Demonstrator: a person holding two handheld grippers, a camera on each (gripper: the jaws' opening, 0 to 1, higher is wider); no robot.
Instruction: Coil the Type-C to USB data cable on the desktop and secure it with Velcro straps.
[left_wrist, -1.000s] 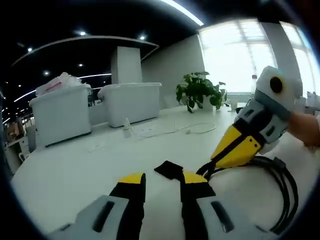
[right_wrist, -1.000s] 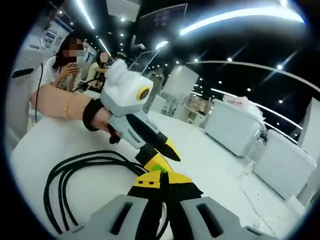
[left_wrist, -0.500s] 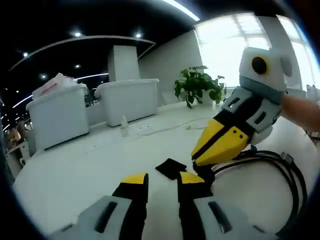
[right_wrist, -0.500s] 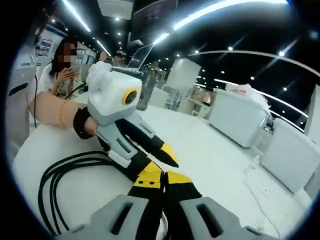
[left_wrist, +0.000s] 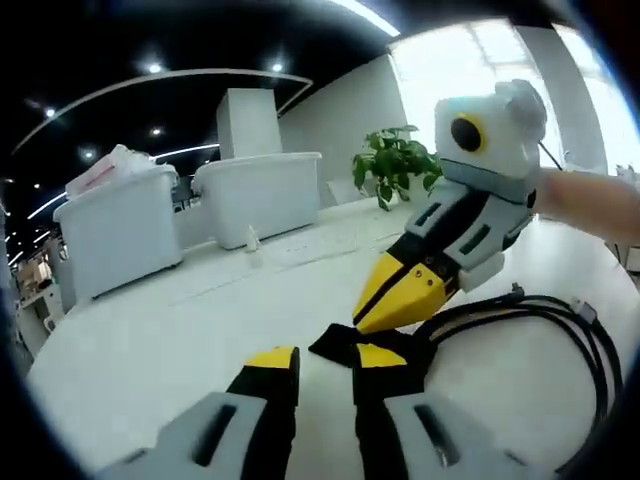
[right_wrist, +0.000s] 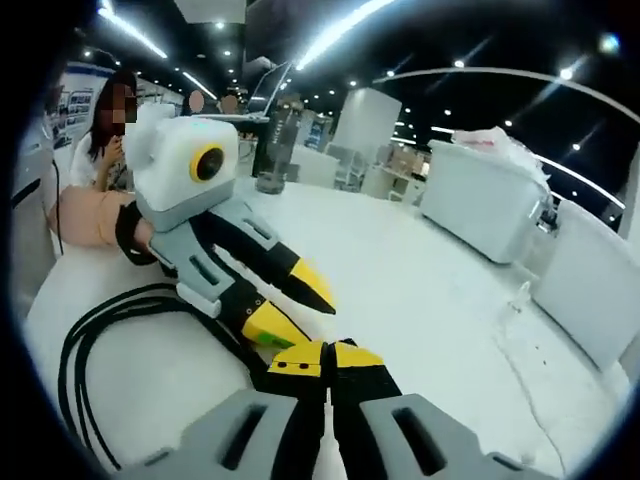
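Pinching strap (left_wrist: 345, 343) w/ right gripper (right_wrist: 320, 352); left gripper (left_wrist: 325, 358) parted, cable (left_wrist: 560, 325) coiled.

You are working at a broad white desk (left_wrist: 150, 330) with two white lidded bins (left_wrist: 262, 198) standing at its far edge and a leafy potted plant (left_wrist: 395, 172) beside a bright window (left_wrist: 460, 70). Overhead, a dark ceiling (right_wrist: 520, 40) carries strip lights and small round spotlights. A white pillar (left_wrist: 247, 122) rises behind the bins.
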